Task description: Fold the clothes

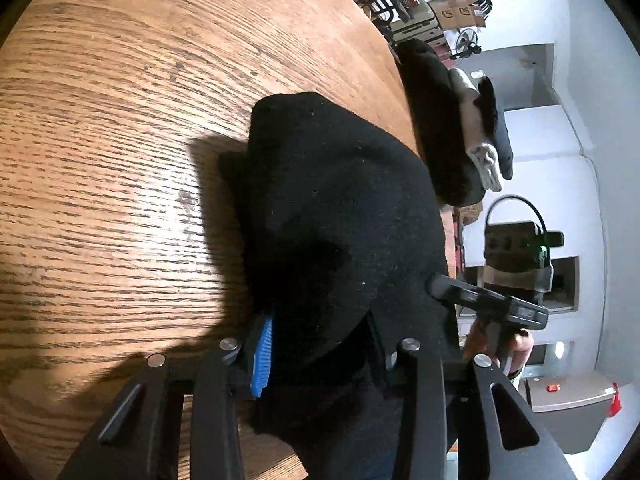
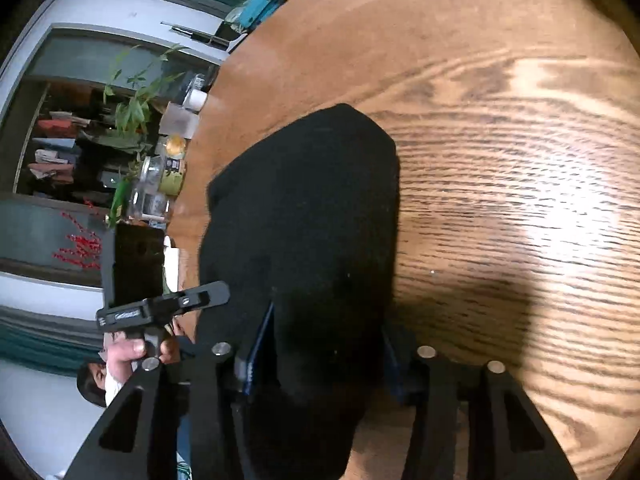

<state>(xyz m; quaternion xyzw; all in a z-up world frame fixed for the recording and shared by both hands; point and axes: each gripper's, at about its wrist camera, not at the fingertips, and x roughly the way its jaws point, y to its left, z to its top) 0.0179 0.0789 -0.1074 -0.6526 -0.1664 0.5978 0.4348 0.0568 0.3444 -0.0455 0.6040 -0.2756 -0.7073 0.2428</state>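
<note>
Left hand-held gripper [image 1: 320, 354]: clamps black garment [image 1: 340, 216] edge for folding.
Right hand-held gripper [image 2: 320, 356]: grips the garment alongside, over the counter [image 2: 500, 160].

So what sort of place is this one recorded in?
Probably a lived-in home, at a round oak-grain wooden table. Stacked cardboard boxes clutter one side; a leafy green houseplant and glass jars stand beside cluttered shelves on the other.
</note>
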